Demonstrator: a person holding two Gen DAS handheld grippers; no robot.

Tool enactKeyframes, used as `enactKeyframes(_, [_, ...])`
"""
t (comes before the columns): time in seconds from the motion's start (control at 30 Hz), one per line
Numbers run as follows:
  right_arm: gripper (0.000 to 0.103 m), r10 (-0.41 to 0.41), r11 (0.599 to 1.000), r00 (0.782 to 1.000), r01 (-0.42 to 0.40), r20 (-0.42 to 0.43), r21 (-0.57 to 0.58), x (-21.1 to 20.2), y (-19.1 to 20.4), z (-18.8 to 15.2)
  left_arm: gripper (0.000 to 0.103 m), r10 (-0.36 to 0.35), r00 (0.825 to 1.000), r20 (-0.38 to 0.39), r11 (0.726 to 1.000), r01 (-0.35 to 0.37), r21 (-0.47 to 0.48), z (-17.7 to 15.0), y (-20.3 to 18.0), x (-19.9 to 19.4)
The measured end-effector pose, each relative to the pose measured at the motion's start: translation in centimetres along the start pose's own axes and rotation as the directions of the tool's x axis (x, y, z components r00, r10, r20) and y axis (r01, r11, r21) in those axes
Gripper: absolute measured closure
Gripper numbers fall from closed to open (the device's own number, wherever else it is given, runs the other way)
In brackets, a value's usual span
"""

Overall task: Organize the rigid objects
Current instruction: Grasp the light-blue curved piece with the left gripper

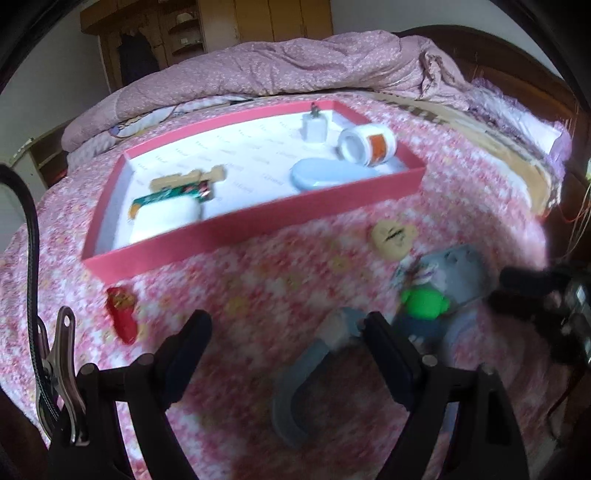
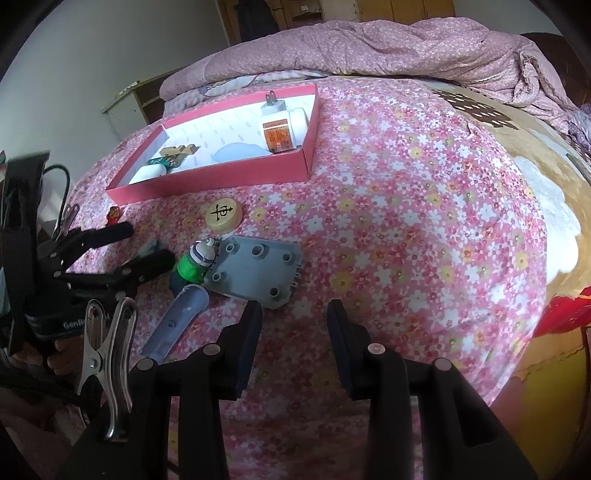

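A pink box (image 1: 236,230) (image 2: 207,181) lies on the flowered bedspread and holds a white charger (image 1: 314,127), an orange-labelled jar (image 1: 367,146), a pale blue case (image 1: 328,175), a wooden piece and a white item. Loose on the bed are a round wooden chess piece (image 1: 393,236) (image 2: 223,216), a grey plate (image 2: 255,271), a green figure (image 1: 424,302) (image 2: 190,267), a grey-blue handle (image 1: 306,373) (image 2: 177,321) and a small red item (image 1: 122,314). My left gripper (image 1: 284,332) is open above the handle. My right gripper (image 2: 293,314) is open and empty, near the plate.
A rumpled pink quilt (image 2: 369,40) is piled at the far side of the bed. A brown patterned cloth (image 2: 517,155) lies at the right. A wooden cabinet (image 1: 207,33) stands behind the bed. Red fabric (image 2: 569,314) shows at the right edge.
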State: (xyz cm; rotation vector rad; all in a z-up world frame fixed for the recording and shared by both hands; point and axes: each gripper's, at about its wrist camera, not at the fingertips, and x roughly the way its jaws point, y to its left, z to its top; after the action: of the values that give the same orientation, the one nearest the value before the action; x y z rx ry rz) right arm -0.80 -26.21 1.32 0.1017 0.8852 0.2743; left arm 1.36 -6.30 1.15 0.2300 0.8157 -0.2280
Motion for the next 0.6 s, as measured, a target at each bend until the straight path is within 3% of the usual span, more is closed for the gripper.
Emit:
enactKeyframes(0.37, [0.065,0.023,1.000,1.000,-0.023,0.009,0.002,0.6,0.9,0.4,0.014,-0.003,1.000,0.000,0.996,0.003,-0.087,-2.4,2.8,-1.5])
enactKeyframes(0.5, [0.054,0.033,0.999,0.999,-0.033,0.013,0.007,0.8,1.2,0.5,0.014,0.000,1.000,0.019,0.993,0.002,-0.116,-3.1,3.1,-1.9])
enactKeyframes(0.6, [0.053,0.022,1.000,1.000,-0.022,0.015,-0.007,0.8,1.7,0.4,0.016,0.014,0.999,0.028,0.993,-0.011,-0.114,-3.5,2.9,-2.1])
